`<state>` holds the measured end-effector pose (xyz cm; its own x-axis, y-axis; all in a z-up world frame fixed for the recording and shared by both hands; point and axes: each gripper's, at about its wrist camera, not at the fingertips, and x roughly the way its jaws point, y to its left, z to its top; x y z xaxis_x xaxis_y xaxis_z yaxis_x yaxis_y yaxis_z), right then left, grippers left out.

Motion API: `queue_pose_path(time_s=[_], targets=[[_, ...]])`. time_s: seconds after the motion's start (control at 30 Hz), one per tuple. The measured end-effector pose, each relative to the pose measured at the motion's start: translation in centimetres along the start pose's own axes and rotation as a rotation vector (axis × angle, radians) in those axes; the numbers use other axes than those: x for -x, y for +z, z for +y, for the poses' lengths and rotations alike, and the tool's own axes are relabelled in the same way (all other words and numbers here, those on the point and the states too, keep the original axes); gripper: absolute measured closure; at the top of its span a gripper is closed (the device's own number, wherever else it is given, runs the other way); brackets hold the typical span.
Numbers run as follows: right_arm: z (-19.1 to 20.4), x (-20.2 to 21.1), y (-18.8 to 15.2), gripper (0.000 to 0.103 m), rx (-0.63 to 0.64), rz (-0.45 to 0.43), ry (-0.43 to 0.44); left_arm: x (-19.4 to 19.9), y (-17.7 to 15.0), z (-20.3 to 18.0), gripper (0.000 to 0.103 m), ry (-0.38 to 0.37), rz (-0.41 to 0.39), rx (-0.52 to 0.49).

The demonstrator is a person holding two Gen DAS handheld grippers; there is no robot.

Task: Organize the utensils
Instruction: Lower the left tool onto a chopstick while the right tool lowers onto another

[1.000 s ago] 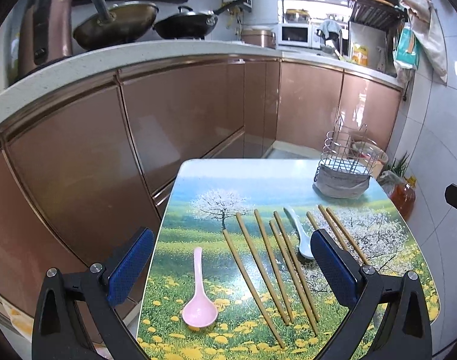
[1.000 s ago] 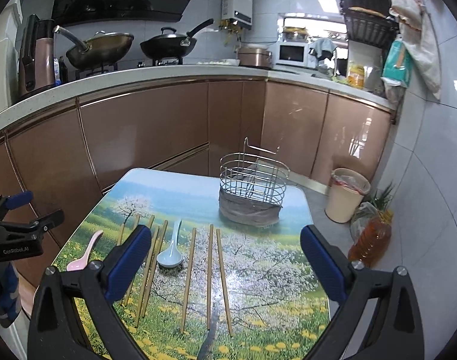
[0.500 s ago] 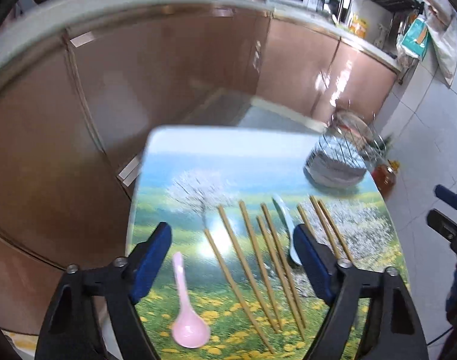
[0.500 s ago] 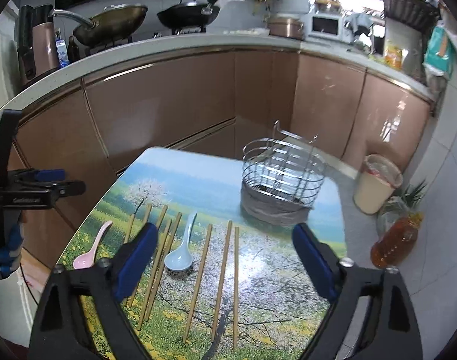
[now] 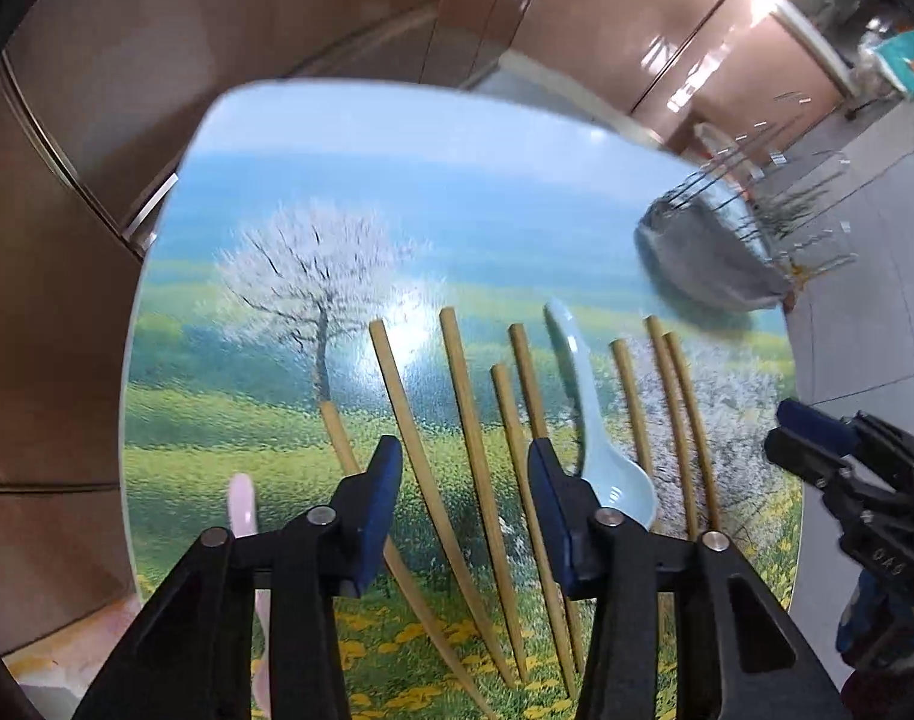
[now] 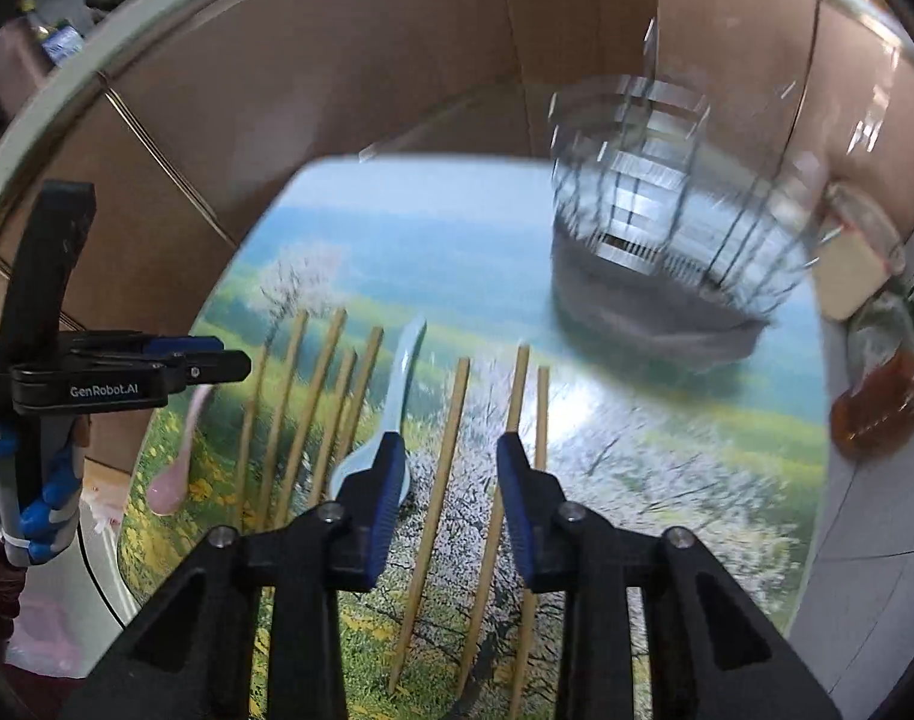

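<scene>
Several wooden chopsticks (image 5: 469, 420) lie side by side on the landscape-print table (image 5: 396, 192), with a light blue spoon (image 5: 613, 480) among them and a pink spoon (image 5: 240, 504) at the left. My left gripper (image 5: 466, 480) hovers over the left chopsticks, its jaws closing, and the pads touch nothing. My right gripper (image 6: 450, 468) hangs over the right-hand chopsticks (image 6: 438, 480), beside the blue spoon (image 6: 396, 390). Its jaws are also closing, with one chopstick below the gap and no grip. The wire utensil holder (image 6: 667, 252) stands at the back right.
Copper-coloured cabinet fronts (image 5: 246, 60) curve round the table's far and left sides. An amber oil bottle (image 6: 883, 408) and a bin (image 6: 853, 276) stand on the floor past the right edge. The left gripper (image 6: 156, 360) shows at the left of the right wrist view.
Both grippers have tipped downward and dropped close to the table over the chopsticks. Their jaws have narrowed from wide open to a small gap.
</scene>
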<state>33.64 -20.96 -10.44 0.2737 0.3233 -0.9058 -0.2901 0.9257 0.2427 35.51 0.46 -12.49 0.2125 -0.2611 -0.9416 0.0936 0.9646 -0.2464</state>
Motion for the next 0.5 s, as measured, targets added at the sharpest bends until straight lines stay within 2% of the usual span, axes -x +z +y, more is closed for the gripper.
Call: queue_pose_path(time_s=[0.17, 0.5], targets=[[-0.9, -3.8, 0.6, 0.077, -0.029, 0.079, -0.011, -1.6, 1.2, 1.2, 0.062, 0.003, 0.038, 0.042], [-1.4, -6.4, 1.1, 0.077, -0.051, 0.115, -0.018, -2.9, 2.1, 2.4, 0.062, -0.006, 0.060, 0.073]])
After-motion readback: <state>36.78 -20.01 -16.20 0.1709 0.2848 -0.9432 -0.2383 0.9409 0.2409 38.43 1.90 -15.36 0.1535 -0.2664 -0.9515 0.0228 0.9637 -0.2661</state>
